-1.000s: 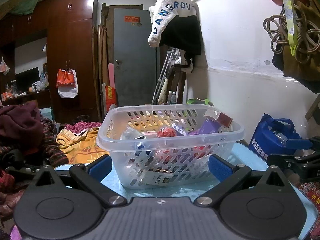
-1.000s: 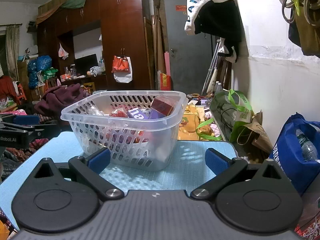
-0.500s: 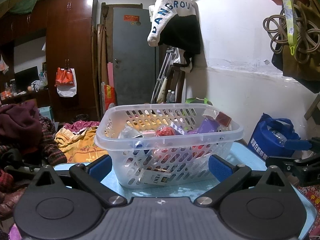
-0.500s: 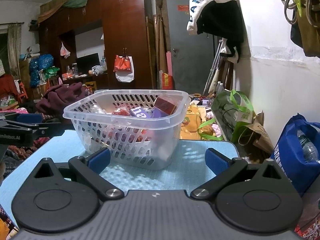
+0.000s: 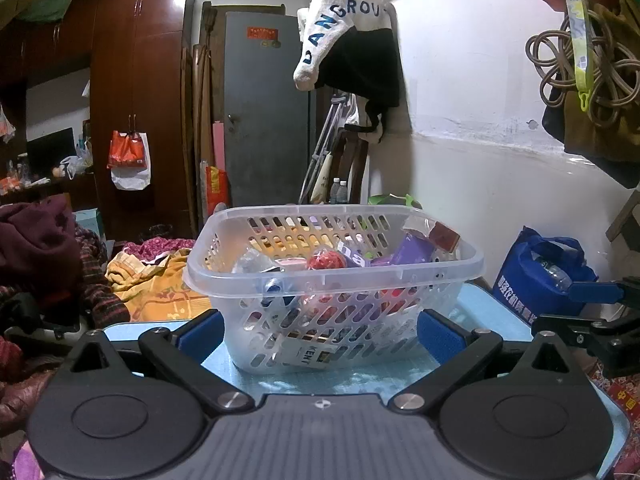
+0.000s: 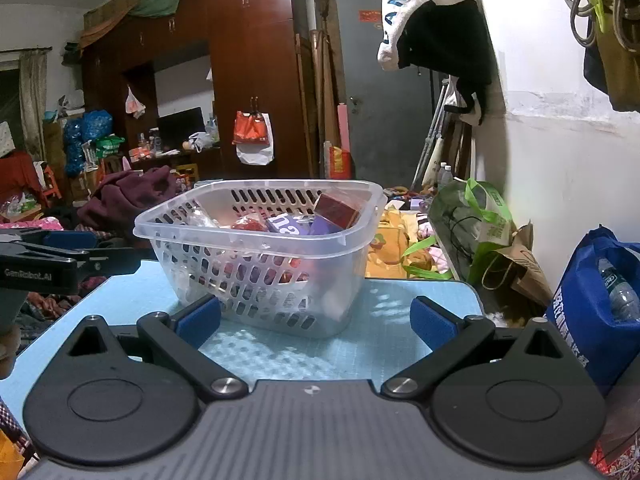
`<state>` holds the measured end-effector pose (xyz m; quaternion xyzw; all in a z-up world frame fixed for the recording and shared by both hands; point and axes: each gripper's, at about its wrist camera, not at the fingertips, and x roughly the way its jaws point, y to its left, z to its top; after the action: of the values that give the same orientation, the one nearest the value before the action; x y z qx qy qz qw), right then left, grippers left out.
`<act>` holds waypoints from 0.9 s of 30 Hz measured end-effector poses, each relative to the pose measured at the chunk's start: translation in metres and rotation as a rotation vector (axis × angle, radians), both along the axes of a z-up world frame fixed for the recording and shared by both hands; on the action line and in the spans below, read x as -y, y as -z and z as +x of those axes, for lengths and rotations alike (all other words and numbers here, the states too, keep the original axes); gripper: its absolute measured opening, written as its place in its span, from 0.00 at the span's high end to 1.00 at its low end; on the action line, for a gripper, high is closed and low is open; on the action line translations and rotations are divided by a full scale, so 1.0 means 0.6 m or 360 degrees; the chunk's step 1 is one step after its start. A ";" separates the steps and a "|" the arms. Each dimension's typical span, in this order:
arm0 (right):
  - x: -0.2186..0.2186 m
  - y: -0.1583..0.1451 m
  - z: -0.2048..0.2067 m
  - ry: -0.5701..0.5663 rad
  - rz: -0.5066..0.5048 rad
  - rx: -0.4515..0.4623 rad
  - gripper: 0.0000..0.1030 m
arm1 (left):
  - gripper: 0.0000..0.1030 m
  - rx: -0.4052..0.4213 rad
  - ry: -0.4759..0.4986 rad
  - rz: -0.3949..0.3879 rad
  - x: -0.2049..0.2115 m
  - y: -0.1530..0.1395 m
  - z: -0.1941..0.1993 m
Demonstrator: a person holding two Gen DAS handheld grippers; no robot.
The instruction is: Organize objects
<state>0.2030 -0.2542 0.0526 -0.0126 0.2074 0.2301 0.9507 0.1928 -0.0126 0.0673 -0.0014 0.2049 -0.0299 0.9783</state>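
A clear slotted plastic basket (image 5: 248, 280) stands on a light blue table mat (image 5: 360, 376); it also shows in the right wrist view (image 6: 224, 240). It holds several small items: a red ball (image 5: 326, 259), a purple packet (image 5: 412, 249), a dark red box (image 6: 338, 210) and a white KENT pack (image 5: 308, 354). My left gripper (image 5: 320, 332) is open and empty, just in front of the basket. My right gripper (image 6: 316, 320) is open and empty, in front of the basket's right corner. Each gripper shows at the side of the other's view.
A white wall runs along the right, with a hanging sweater (image 5: 344, 28) and cords (image 5: 576, 64). A blue bag (image 6: 600, 300) and a green bag (image 6: 472, 220) sit off the table's right. Clothes piles (image 5: 36, 248) lie at the left. A wardrobe (image 6: 248, 80) stands behind.
Both views have shifted slightly; the basket sits a little further right in the right wrist view. Both grippers stay open and empty.
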 end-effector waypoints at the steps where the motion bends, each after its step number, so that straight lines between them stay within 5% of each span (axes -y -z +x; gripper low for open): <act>1: 0.000 0.000 0.001 0.0001 0.0000 -0.0001 0.00 | 0.00 0.0000 0.0001 0.0000 0.000 0.000 0.000; 27: 0.004 0.000 0.001 0.0010 0.0002 -0.0010 0.00 | 0.00 -0.0008 0.0006 -0.0013 0.005 0.001 0.002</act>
<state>0.2037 -0.2567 0.0523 -0.0106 0.2101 0.2273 0.9508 0.1941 -0.0155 0.0669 -0.0049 0.2072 -0.0327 0.9777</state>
